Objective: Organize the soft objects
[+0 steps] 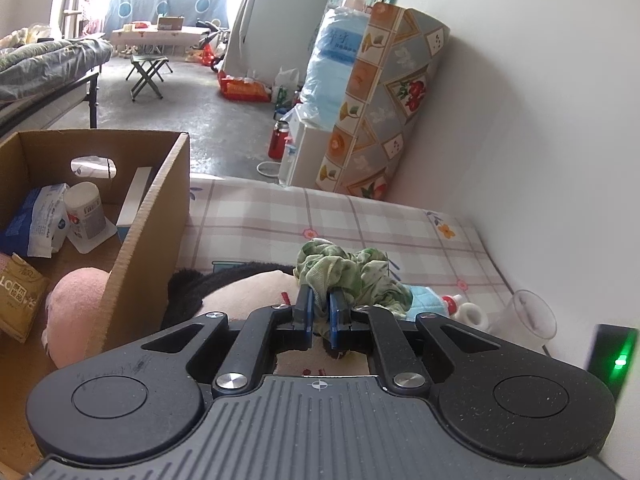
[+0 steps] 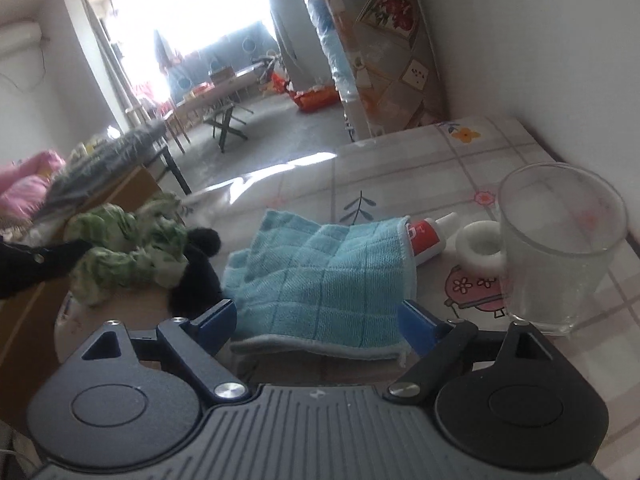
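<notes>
My left gripper (image 1: 320,312) is shut on a crumpled green cloth (image 1: 344,272) and holds it above a black and cream plush toy (image 1: 240,292). The green cloth (image 2: 128,240) also shows at the left of the right wrist view. My right gripper (image 2: 316,320) is open, its blue fingers on either side of a light blue towel (image 2: 320,276) that lies on the checked tablecloth (image 2: 400,168). A cardboard box (image 1: 148,232) stands to the left, with a pink plush (image 1: 80,292) and packets inside.
A clear glass cup (image 2: 560,240), a white tape roll (image 2: 480,244) and a red and white tube (image 2: 428,232) sit to the right of the towel. The white wall (image 1: 540,160) runs along the table's right edge. A folded mattress (image 1: 380,100) leans beyond the table.
</notes>
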`<state>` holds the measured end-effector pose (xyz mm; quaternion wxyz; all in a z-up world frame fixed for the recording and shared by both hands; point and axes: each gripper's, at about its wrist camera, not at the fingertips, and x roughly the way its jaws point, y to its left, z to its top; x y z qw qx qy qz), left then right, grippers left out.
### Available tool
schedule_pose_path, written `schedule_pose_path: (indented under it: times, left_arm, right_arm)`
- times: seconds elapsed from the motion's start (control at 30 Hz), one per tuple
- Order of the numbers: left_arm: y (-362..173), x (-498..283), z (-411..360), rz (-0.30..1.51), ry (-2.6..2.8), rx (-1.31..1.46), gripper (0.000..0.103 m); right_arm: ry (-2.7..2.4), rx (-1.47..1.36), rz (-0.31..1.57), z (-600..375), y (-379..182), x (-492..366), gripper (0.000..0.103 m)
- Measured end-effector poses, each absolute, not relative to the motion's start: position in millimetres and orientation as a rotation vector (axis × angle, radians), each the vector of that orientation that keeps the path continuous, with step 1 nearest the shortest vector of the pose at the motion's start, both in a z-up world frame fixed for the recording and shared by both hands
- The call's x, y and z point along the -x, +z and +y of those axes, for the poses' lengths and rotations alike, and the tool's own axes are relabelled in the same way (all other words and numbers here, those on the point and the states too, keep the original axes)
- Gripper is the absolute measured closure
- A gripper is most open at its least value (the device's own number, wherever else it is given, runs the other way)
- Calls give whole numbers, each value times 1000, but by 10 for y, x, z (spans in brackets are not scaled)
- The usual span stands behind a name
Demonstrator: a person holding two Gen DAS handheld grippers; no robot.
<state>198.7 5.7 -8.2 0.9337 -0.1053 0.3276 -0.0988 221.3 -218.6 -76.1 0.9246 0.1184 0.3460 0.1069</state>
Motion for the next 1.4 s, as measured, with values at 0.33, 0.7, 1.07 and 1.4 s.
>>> schedule_pose_path:
  times: [0.33, 0.7, 1.07, 1.4]
  left_arm:
    - [-107, -1999, 97, 672, -216, 221, 96]
    - [-91, -1960, 107, 650, -235, 226, 96]
    - [67, -1779, 20, 616, -268, 203, 96]
    - [-54, -1833, 21, 665, -242, 205, 96]
  right_arm:
    - [217, -92, 713, -1908, -916, -2331, 56]
    - [245, -368, 584, -2461, -487, -1688, 82]
    - [292, -553, 491, -2918, -279, -886, 82]
    - [177, -210, 666, -2776, -379, -824, 9]
